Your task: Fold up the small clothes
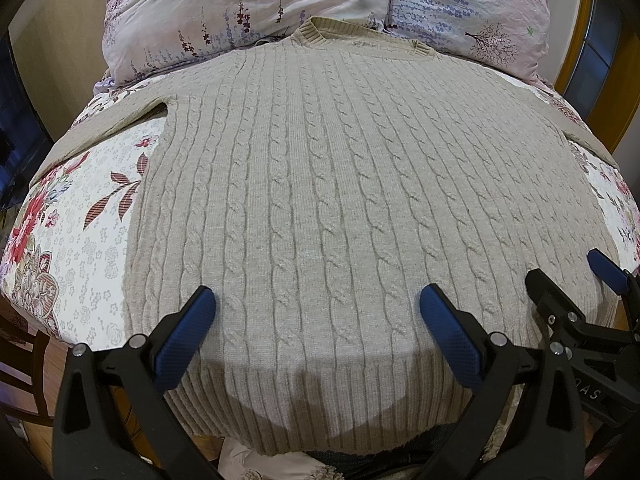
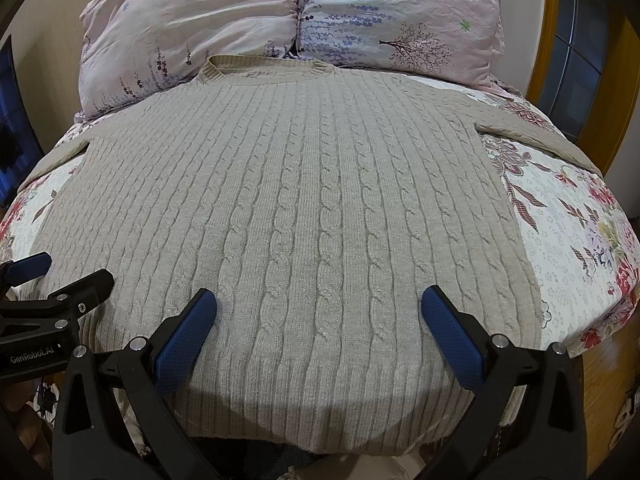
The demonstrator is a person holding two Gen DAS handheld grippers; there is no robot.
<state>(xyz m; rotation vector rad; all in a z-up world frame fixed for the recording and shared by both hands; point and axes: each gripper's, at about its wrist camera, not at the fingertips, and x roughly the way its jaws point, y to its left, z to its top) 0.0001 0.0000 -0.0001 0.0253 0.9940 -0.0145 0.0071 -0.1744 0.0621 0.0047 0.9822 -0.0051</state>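
I am holding the left gripper [image 1: 316, 312] spread wide, its blue pads [image 1: 182, 340] hovering above the sweater [image 1: 320, 168] near its hem, and it is gripping nothing. I am keeping the right gripper [image 2: 318, 312] just as wide and just as empty; whether either set of pads is actually resting on the knit I cannot tell. The two tools are sitting side by side, close together, the right one showing at the right edge of the left camera.

The sweater is lying flat and face down or face up, I cannot say which, straight ahead of both grippers on the floral bedspread [image 1: 92, 216]. Its ribbed hem [image 2: 320, 408] is running just under the fingers, its collar [image 2: 260, 68] is lying far ahead against the pillows [image 2: 192, 20], and the sleeves are trailing off to either side, one sleeve [image 1: 116, 120] ahead and left of the left gripper.

I am judging this cable knit to be soft, thick and fairly weighty for a garment, so it will be draping and sagging rather than holding a crease. It should not be slipping on the textured pads, but it will be stretching if I drag it. I am thinking the best holds are the hem corners or a shoulder and sleeve seam, pinching the full doubled thickness.
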